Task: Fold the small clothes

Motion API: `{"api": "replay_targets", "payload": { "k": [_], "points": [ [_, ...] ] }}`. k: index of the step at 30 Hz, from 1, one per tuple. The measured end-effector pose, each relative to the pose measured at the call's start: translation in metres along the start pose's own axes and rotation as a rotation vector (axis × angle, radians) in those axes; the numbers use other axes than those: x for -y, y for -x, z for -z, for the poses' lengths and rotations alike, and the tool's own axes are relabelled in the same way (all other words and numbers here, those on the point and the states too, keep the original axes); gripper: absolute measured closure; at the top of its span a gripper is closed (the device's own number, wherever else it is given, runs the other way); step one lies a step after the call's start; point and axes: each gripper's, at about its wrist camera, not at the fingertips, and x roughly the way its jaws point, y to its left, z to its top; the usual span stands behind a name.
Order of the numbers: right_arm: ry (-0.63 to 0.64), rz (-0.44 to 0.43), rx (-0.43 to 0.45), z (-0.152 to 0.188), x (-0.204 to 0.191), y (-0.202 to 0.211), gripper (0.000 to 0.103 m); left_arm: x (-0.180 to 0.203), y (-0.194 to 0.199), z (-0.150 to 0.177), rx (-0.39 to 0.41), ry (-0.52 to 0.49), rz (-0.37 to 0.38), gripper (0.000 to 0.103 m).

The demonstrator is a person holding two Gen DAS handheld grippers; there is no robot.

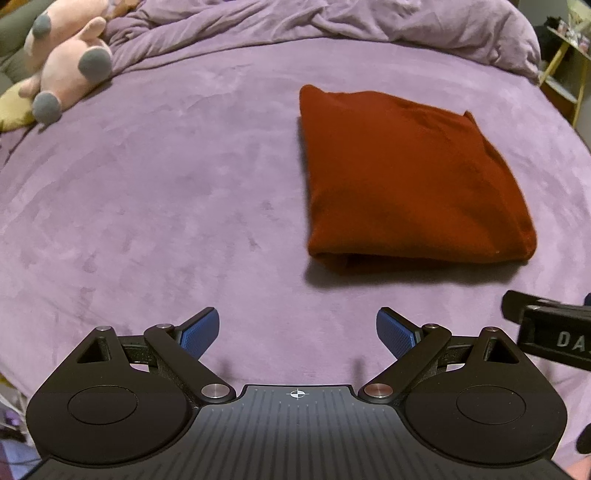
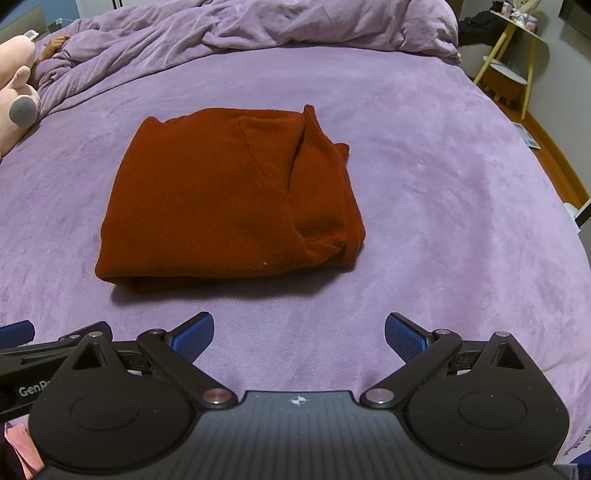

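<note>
Purple plush bedspread fills both views, with a rumpled duvet of the same colour bunched along the far edge. Rust-red knit garment lies mid-bed as a folded, roughly square bundle; in the left wrist view it sits forward and to the right. Its right side looks looser, with a raised flap and a tucked cuff-like bit near the right front corner, while the front edge shows stacked layers.

Pink plush toy rests at the far left, well apart from the garment. Yellow-legged side table stands off the bed at the right.

Left gripper hovers near the front edge of the bed with fingers spread wide, holding nothing. Right gripper is the same: wide apart, empty, just short of the garment's front edge.

Fold looks near done or done. Risks: the loose right flap could spring open if nudged; a pinch on the top layer alone would drag the bundle apart; soft bedding may let fingers snag the bedspread along with the cloth
</note>
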Motion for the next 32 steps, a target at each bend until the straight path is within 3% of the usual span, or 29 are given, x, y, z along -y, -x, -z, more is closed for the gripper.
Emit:
{"api": "replay_targets", "payload": {
  "k": [32],
  "points": [
    [-0.013,0.011,-0.013,0.0027,0.0001,-0.009,0.004,0.0022,-0.0069,0.0048,-0.029,-0.015,0.029,0.007]
  ]
}}
